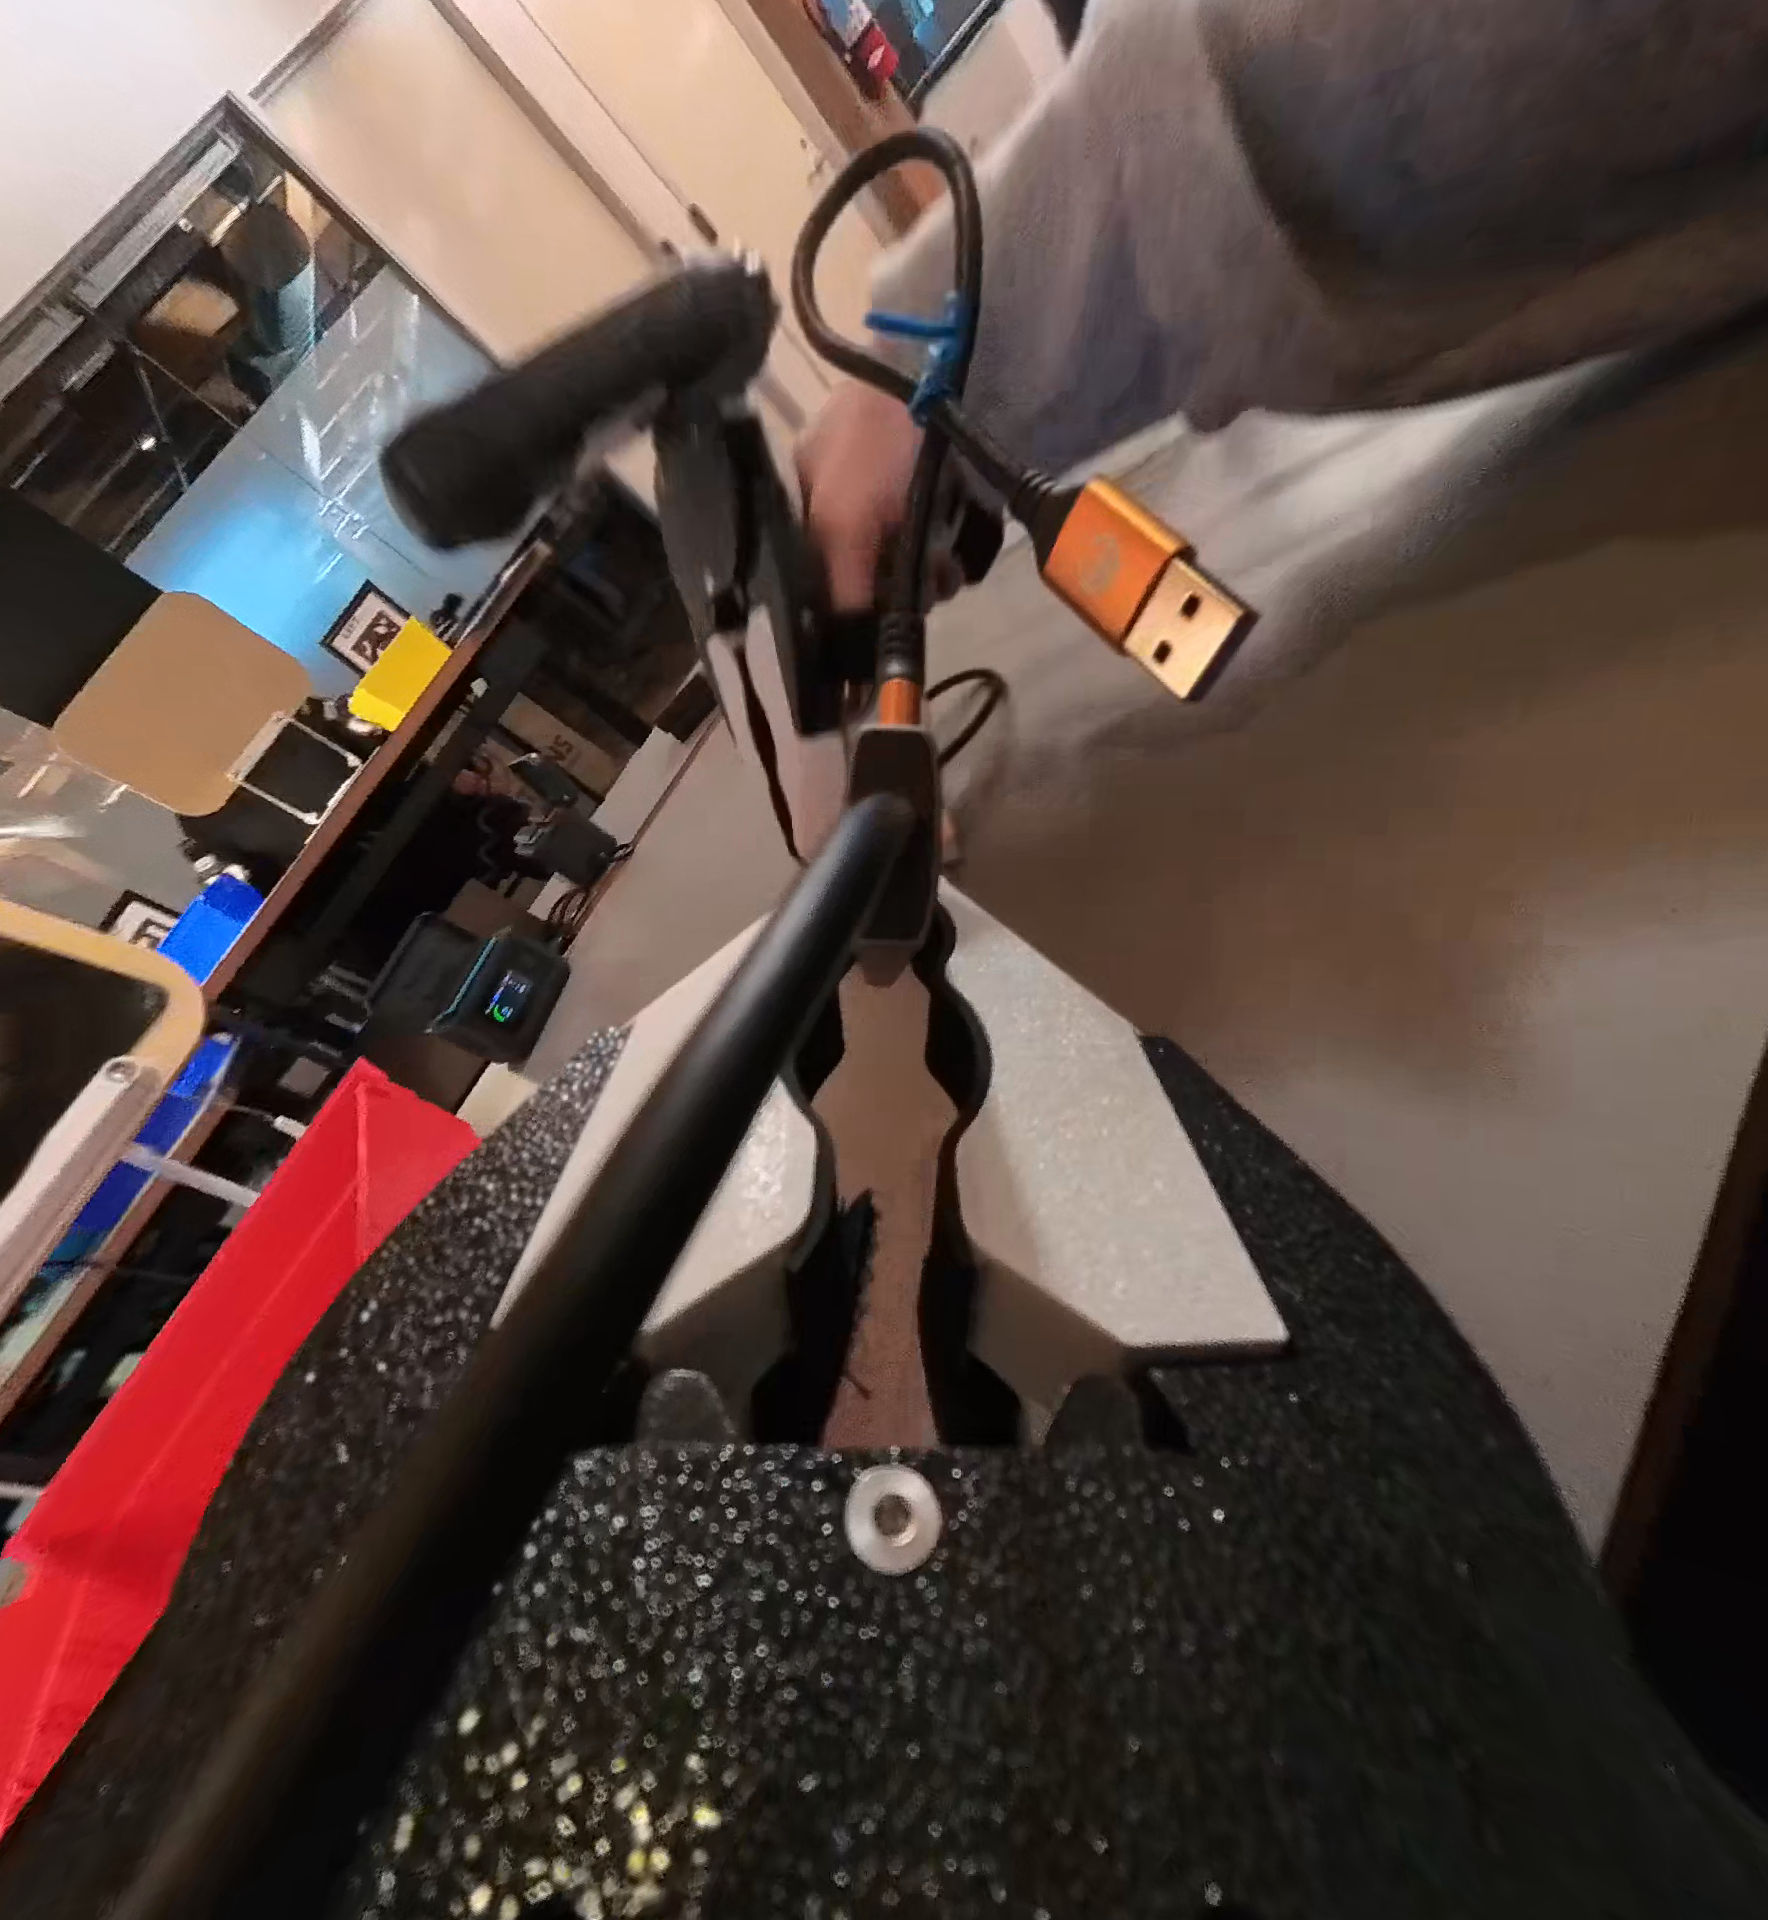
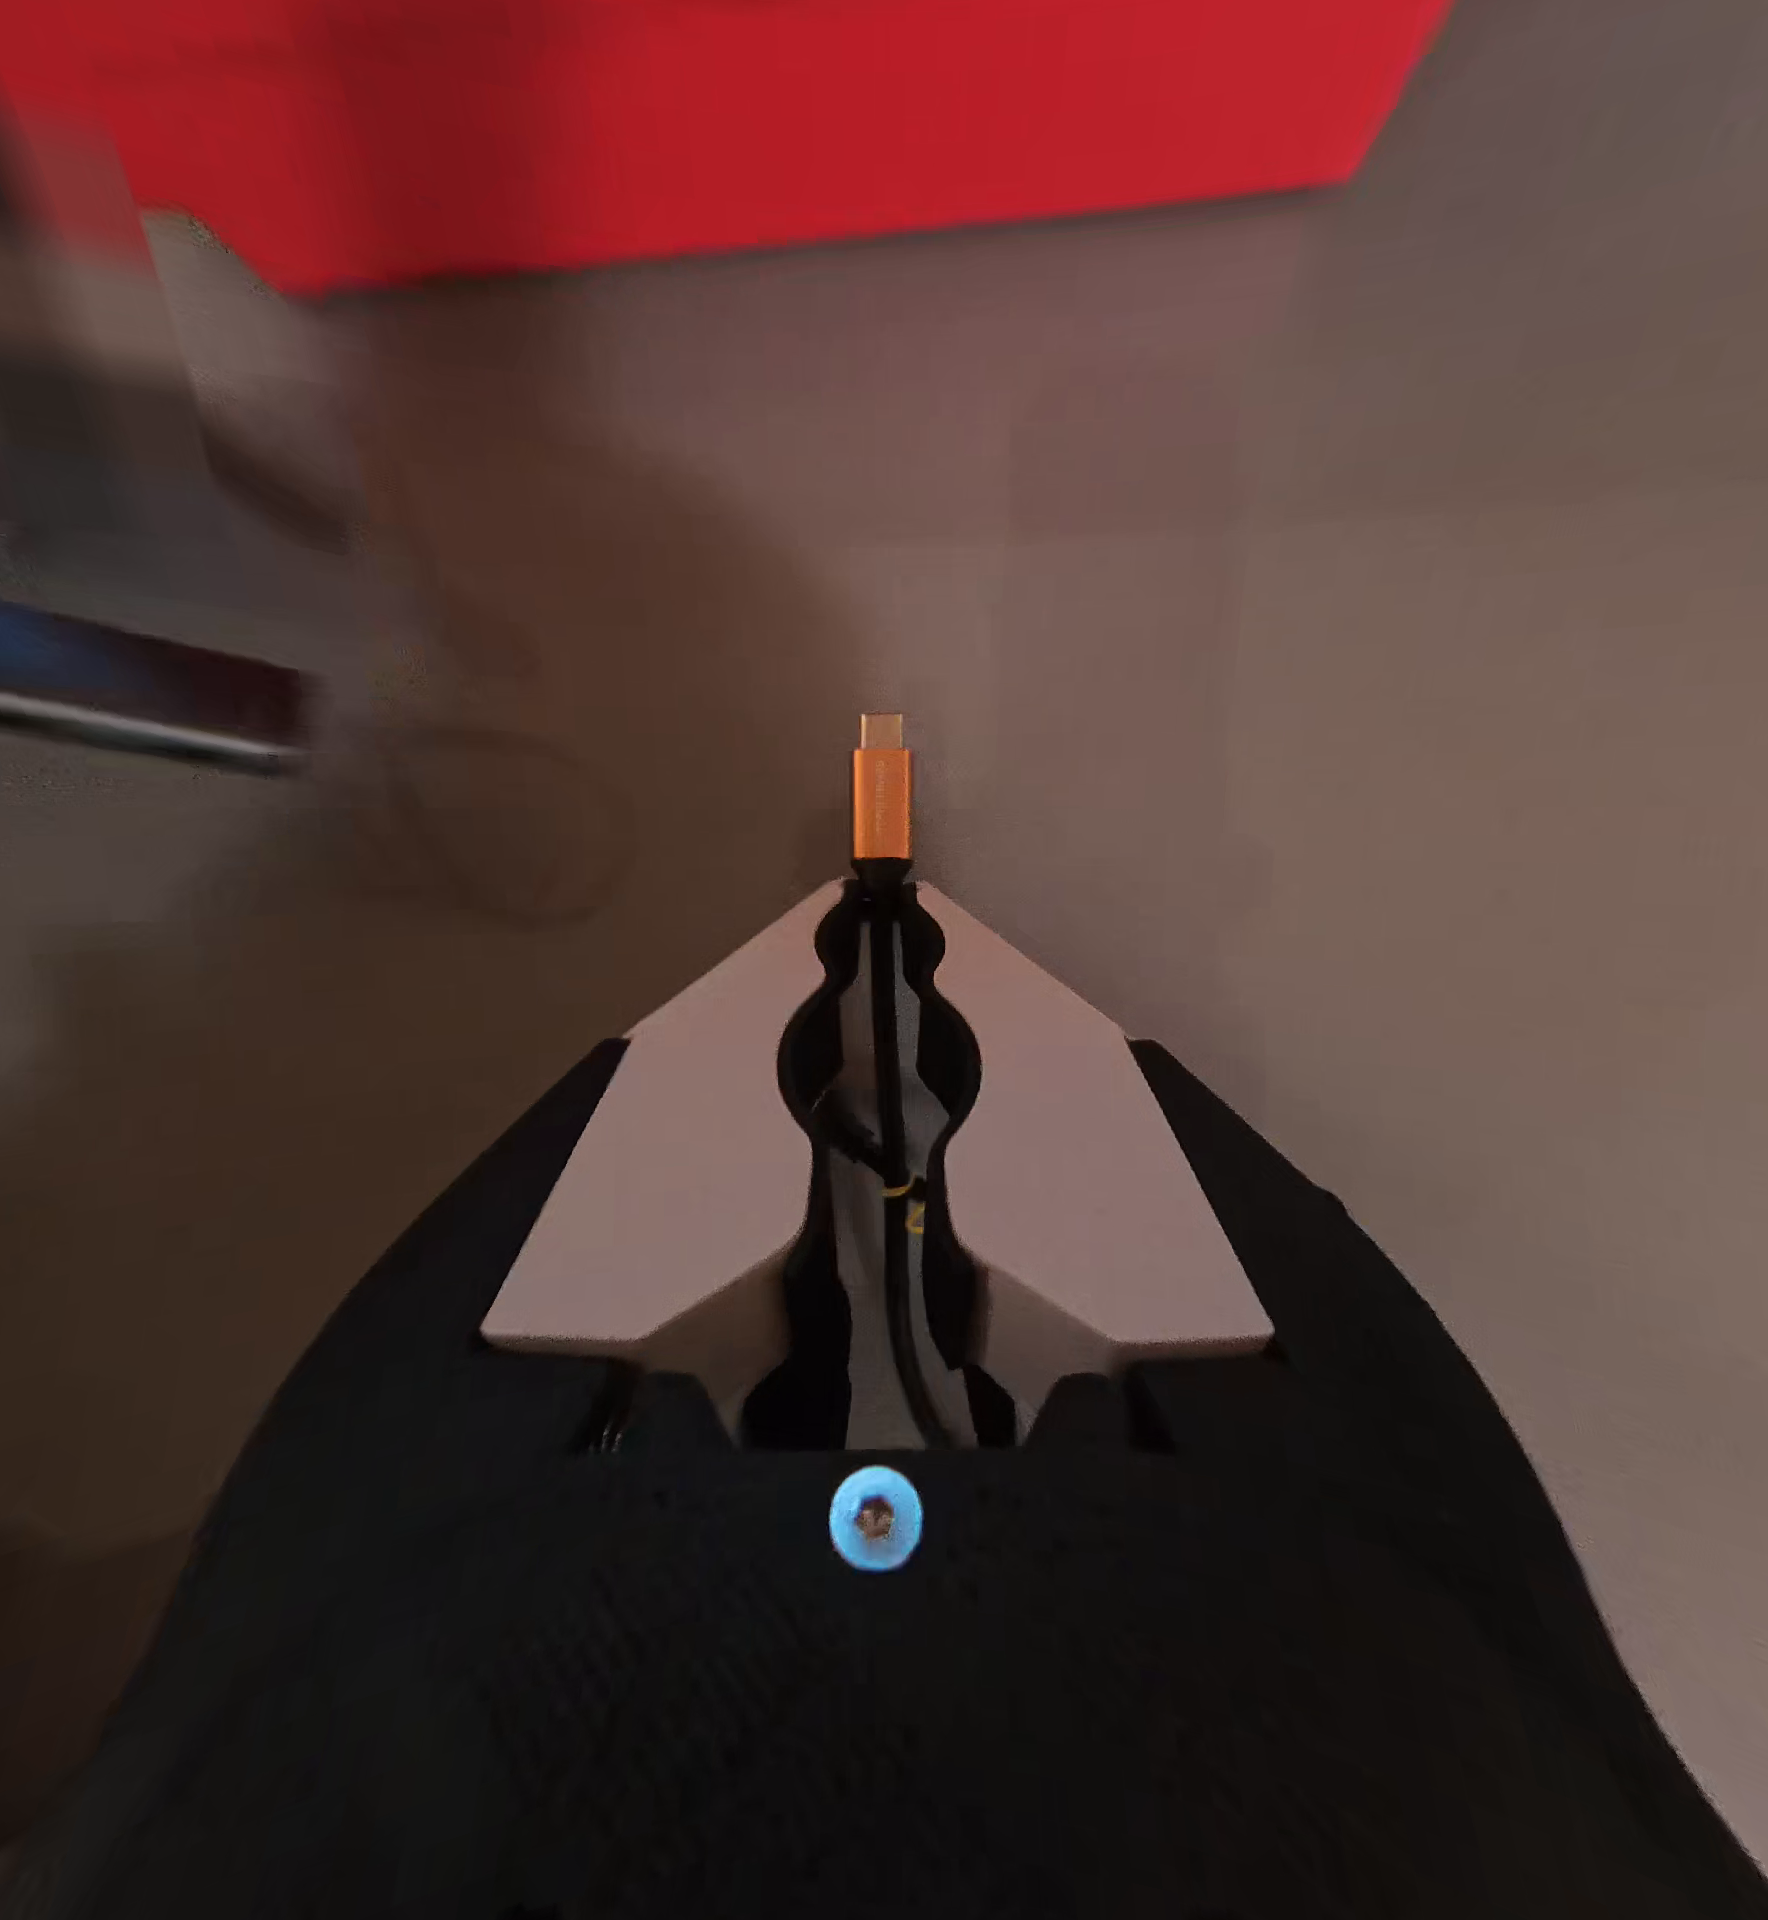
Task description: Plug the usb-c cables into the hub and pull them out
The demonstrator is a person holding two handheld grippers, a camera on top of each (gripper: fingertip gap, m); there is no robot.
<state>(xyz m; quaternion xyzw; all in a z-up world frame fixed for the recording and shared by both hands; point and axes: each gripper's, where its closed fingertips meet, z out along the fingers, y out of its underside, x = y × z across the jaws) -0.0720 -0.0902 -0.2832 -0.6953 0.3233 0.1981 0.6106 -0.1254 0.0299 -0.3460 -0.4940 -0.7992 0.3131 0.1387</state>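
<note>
Background's pretty cluttered. There's a red box [image 1: 236, 1299] sitting at the left edge of the beige worktop [image 1: 1431, 935], and the right wrist view has it along the far edge [image 2: 755, 135], all blurry. Past that edge is a small black gadget with a lit screen [image 1: 475, 987], a yellow block [image 1: 400, 670], blue bins [image 1: 210, 925] and a glass-fronted cabinet [image 1: 236, 343] against the wall.

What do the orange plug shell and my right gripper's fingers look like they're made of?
Orange plug shell: probably anodised metal, given its satin sheen and crisp edges. Right gripper fingers: matte pale plastic, likely printed, with wavy black inner pads that look rubbery.
</note>
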